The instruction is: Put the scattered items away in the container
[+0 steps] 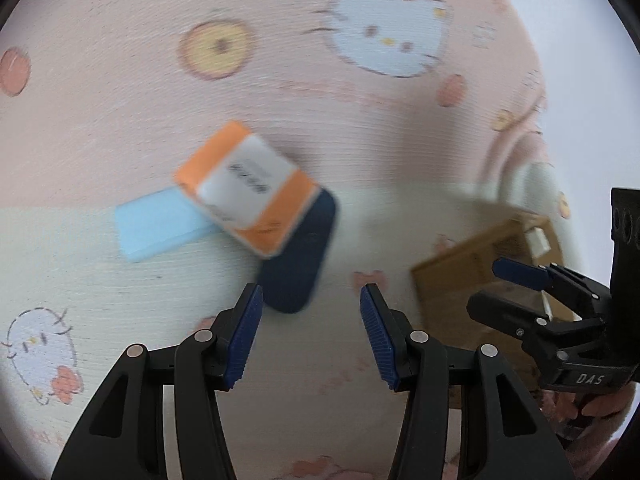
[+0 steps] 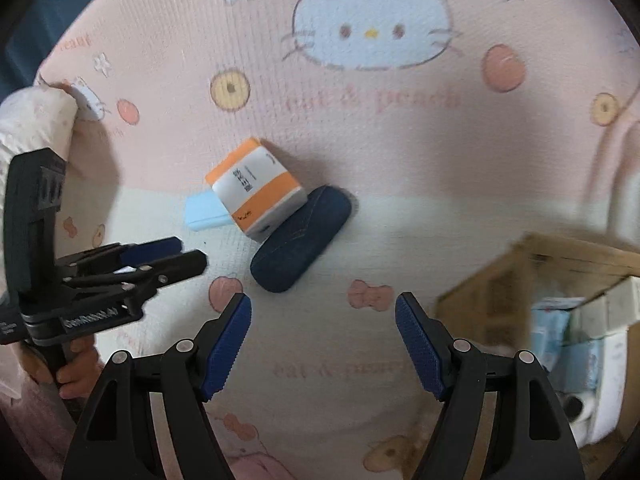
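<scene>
From the left wrist, the left tongs point(image 1: 311, 300) stand wide apart and grip nothing, hanging over the printed mat point(image 1: 120, 92). Just beyond their tips lies the dark blue case point(image 1: 298, 258), its long axis slanting from near the left pad up to the right. An orange and white box point(image 1: 250, 190) rests against the case's upper end, tilted, and a pale blue block point(image 1: 158, 226) lies beyond the box, left of the case. The cardboard box point(image 1: 480, 276) sits well to the right of the case, with the right tongs point(image 1: 488, 284) over it.

From the right wrist, the right tongs point(image 2: 323, 304) are spread wide and empty. The case point(image 2: 302, 238) lies just ahead, slanting the same way, with denim-like stitching. The cardboard box point(image 2: 500, 296) is to its right, holding several items.
</scene>
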`<action>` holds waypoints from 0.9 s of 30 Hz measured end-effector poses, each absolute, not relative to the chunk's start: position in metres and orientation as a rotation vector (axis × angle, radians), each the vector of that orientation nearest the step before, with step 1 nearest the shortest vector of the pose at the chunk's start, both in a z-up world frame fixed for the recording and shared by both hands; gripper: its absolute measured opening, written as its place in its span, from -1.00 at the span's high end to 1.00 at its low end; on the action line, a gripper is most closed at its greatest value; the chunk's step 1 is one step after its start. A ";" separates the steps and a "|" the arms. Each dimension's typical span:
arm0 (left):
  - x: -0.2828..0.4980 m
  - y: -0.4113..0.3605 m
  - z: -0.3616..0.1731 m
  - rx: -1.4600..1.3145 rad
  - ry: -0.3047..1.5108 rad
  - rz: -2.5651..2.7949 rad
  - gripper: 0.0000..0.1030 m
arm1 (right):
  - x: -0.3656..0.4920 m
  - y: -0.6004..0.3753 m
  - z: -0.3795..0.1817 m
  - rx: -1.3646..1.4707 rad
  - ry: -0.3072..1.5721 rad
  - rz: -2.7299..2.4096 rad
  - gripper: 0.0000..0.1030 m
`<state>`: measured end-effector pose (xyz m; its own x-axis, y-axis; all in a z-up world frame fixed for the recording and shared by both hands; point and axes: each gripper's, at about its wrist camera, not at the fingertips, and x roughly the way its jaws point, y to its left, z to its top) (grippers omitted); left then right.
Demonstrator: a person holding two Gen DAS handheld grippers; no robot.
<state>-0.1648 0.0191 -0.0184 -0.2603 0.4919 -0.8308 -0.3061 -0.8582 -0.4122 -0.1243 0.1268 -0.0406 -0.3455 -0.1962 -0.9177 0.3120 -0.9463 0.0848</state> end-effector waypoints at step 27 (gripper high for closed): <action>-0.282 -0.032 -0.079 -1.513 -0.538 2.182 0.40 | -0.173 0.056 -0.144 1.562 0.190 -2.235 -0.42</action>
